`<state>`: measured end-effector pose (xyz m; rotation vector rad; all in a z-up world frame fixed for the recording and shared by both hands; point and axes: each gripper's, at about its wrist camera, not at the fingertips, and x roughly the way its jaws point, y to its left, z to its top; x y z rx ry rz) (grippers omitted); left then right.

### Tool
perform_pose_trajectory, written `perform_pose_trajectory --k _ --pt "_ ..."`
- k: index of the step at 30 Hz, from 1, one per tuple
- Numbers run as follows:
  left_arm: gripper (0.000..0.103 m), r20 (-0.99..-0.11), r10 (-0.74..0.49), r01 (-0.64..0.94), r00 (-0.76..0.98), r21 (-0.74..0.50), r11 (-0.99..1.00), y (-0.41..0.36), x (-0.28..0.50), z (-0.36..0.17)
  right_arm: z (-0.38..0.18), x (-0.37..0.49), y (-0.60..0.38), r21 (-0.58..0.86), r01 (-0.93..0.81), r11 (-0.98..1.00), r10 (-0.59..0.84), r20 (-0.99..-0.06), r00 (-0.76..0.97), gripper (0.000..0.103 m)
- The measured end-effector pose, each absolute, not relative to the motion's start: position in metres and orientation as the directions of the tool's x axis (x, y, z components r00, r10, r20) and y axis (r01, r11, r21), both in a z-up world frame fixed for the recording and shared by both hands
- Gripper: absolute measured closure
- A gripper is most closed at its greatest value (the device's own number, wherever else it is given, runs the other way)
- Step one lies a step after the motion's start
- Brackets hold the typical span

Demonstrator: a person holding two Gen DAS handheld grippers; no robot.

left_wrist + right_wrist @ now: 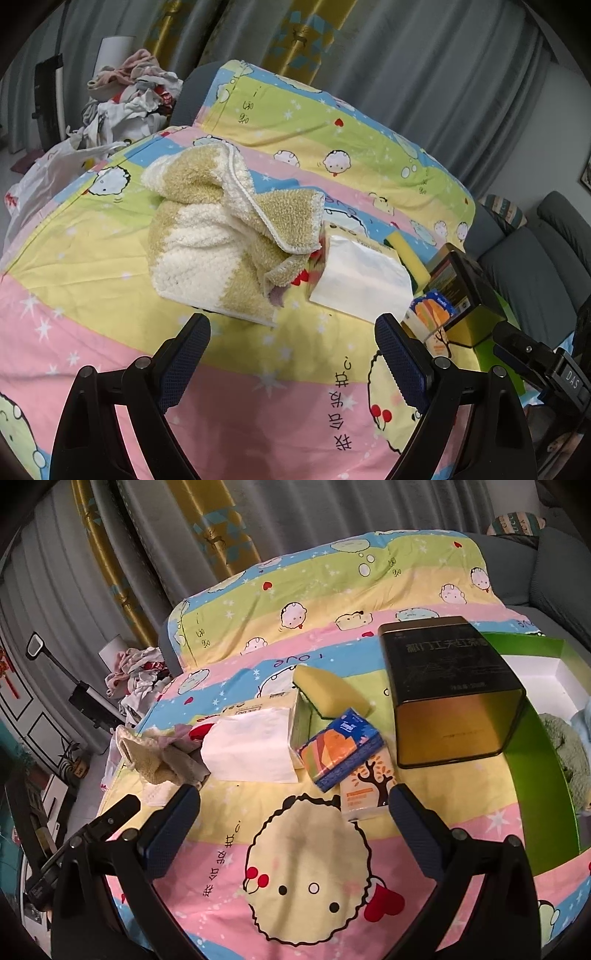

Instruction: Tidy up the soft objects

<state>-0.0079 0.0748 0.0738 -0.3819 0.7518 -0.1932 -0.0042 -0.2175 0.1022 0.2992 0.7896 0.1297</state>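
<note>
Grey curtains (424,74) hang behind a cartoon-print bedsheet (110,258); a heap of laundry (129,92) sits off its far-left edge.

One fluffy beige-and-cream towel (218,236) on the bedspread (317,867). One soft tissue pack (255,738), a sheet poking out. One yellow sponge (328,694). Two small tissue packets: a blue one (341,747), an orange tree one (367,788). One dark tin (450,686). One green box (539,760). Two tools: left (291,362), right (293,834).

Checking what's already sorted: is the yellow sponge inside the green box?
No, the sponge lies on the bedsheet beside the dark tin, outside the green box.
</note>
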Motion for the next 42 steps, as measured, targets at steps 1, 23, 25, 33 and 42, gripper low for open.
perform_pose_trajectory --k 1,23,25,33,42 --pt "0.012 -0.627 -0.305 0.035 0.717 -0.404 0.914 0.075 -0.008 0.074 0.102 -0.004 -0.218 0.307 0.000 0.952 0.220 -0.680 0.700 0.001" --pt "0.012 -0.630 -0.304 0.038 0.715 -0.399 0.916 0.073 -0.009 0.072 0.101 -0.001 -0.227 0.319 0.018 0.948 0.216 -0.681 0.700 0.001" --pt "0.012 -0.628 -0.305 0.038 0.715 -0.401 0.915 0.073 -0.009 0.072 0.101 -0.001 -0.227 0.319 0.016 0.948 0.217 -0.680 0.700 0.001" --pt "0.012 -0.631 -0.306 0.038 0.713 -0.400 0.916 0.073 -0.010 0.072 0.101 -0.001 -0.228 0.318 0.017 0.948 0.216 -0.680 0.701 0.001" --pt "0.012 -0.628 -0.302 0.037 0.717 -0.399 0.916 0.072 -0.012 0.074 0.101 -0.001 -0.229 0.317 0.017 0.948 0.215 -0.680 0.701 0.001"
